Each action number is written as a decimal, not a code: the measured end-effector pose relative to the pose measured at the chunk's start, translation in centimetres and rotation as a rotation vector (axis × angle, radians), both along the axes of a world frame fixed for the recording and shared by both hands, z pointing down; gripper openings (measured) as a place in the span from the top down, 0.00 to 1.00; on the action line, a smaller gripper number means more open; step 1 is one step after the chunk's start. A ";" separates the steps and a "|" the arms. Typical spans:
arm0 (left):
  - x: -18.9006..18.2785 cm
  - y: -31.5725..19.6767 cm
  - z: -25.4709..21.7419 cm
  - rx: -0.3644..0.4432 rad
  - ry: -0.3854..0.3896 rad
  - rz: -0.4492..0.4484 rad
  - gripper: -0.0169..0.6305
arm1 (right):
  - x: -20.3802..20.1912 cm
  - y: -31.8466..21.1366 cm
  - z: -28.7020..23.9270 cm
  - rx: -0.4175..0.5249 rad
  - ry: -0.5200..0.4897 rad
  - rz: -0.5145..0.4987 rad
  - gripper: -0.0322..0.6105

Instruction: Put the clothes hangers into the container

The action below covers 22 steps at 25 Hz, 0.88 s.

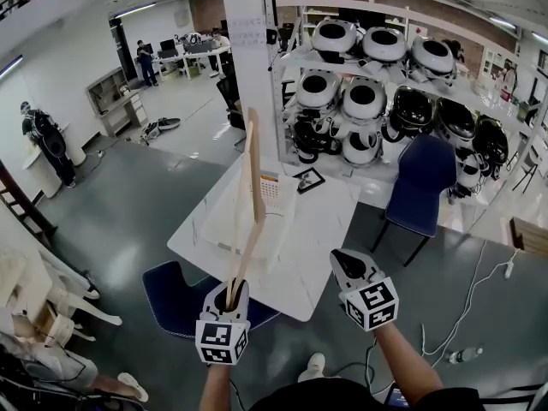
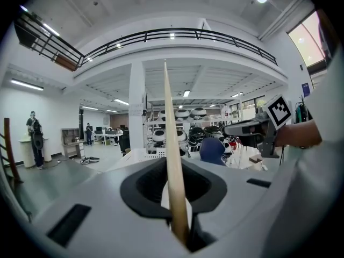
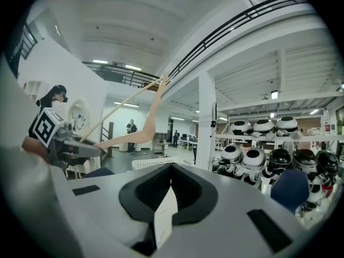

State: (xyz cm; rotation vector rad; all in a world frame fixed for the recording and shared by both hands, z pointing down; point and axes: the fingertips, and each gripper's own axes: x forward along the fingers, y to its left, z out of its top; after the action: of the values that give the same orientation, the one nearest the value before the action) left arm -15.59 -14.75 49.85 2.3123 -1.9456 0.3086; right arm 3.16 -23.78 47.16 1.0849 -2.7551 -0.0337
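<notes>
Closest to me, the left gripper (image 1: 229,300) is clamped on one thin end of the wooden clothes hanger (image 1: 252,178), which stands up and away from the jaws over the white container (image 1: 281,217) on the table (image 1: 321,259). That grip is my worry: so little wood sits between the pads, and so much hangs beyond them, that the hanger could pivot or slide out if I tip it quickly. Its far end could also catch the container's rim and push the light basket across the table, or drop outside it. To the right, the right gripper (image 1: 345,264) holds nothing, its jaws a narrow gap apart, so it steadies neither.
</notes>
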 end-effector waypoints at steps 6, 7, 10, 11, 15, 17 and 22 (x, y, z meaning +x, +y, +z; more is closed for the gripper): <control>1.4 -2.4 -0.3 0.010 0.025 -0.012 0.89 | 0.7 -2.5 0.3 -0.001 -0.005 -0.022 0.92; 1.5 -2.8 -0.3 0.005 0.037 -0.014 0.89 | 0.8 -2.8 0.5 -0.006 -0.007 -0.022 0.92; 1.6 -3.7 -0.5 0.005 0.059 -0.029 0.89 | 1.3 -3.9 1.2 -0.021 -0.005 -0.025 0.92; 1.6 -3.8 -0.6 0.008 0.059 -0.035 0.89 | 1.4 -4.1 1.4 -0.027 -0.004 -0.027 0.92; 1.3 -4.3 -0.6 0.013 0.054 -0.064 0.89 | 1.7 -5.0 1.9 -0.034 -0.008 -0.038 0.92; 1.3 -4.6 -0.4 0.015 0.067 -0.082 0.89 | 1.9 -5.5 2.4 -0.035 0.001 -0.041 0.92; 1.1 -5.3 -0.4 0.015 0.067 -0.100 0.89 | 1.9 -6.9 2.7 -0.035 0.007 -0.046 0.92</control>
State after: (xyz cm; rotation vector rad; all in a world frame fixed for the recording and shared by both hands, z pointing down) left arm -14.54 -20.01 49.49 2.1949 -2.0292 0.2061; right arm 5.08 -30.64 49.82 1.0111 -2.7638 0.0048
